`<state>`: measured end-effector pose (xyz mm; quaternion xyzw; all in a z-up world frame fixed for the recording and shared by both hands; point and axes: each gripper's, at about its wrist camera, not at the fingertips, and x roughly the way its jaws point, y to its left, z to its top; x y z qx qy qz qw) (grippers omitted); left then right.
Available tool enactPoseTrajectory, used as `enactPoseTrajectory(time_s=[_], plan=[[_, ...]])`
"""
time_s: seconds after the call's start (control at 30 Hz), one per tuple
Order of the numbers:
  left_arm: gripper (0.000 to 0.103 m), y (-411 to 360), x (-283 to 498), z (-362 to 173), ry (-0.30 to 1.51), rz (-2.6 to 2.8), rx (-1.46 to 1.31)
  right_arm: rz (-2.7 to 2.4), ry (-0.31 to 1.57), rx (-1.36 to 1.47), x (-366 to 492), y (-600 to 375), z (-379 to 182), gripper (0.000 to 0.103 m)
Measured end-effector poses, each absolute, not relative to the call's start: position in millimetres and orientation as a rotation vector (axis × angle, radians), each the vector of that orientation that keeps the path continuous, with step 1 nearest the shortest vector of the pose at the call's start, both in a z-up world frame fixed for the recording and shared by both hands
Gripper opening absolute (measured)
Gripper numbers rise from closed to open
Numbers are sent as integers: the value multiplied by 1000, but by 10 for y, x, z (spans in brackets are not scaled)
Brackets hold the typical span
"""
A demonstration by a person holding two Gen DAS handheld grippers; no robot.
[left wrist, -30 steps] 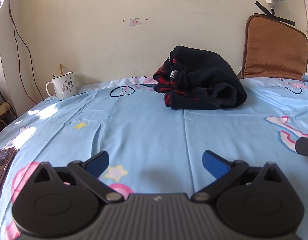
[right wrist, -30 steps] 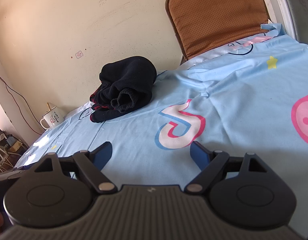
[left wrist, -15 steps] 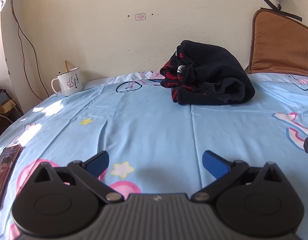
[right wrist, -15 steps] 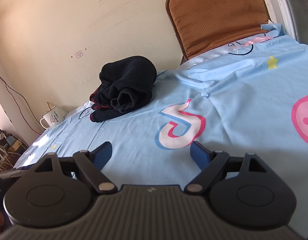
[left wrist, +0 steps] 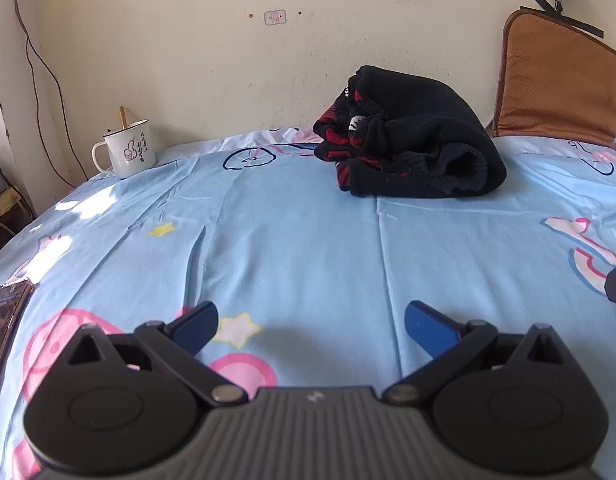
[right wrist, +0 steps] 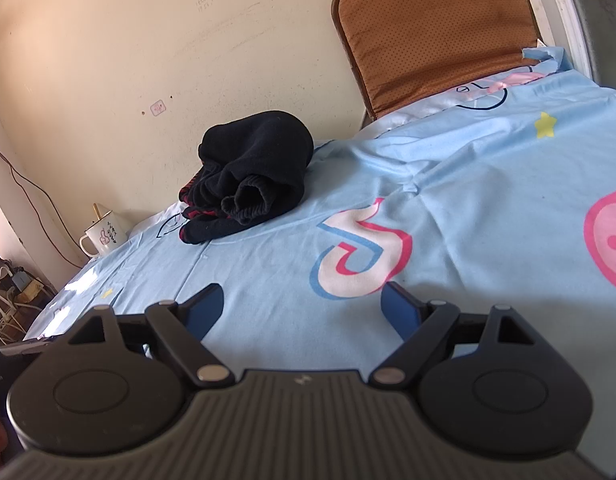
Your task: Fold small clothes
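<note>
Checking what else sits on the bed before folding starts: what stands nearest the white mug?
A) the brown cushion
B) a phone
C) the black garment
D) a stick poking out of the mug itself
D: a thin stick rises out of the white mug.

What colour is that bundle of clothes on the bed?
Mostly black with red stripes, seen best in the left wrist view.

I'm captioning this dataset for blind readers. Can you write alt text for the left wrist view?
A bunched black-and-red garment lies on a blue cartoon-print sheet, well beyond the open, empty left hand-held gripper. A white mug stands far left by the wall, a brown cushion far right, and a phone at the left edge.
</note>
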<state>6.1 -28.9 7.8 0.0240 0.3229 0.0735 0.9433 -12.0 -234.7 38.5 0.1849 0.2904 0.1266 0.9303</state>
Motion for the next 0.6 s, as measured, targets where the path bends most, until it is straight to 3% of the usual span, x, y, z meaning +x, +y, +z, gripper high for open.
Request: enactPoseTrajectory(time_s=[0.6], plan=[[103, -308, 66, 75, 662, 152, 52, 258, 595, 380, -122, -2346, 385, 88]])
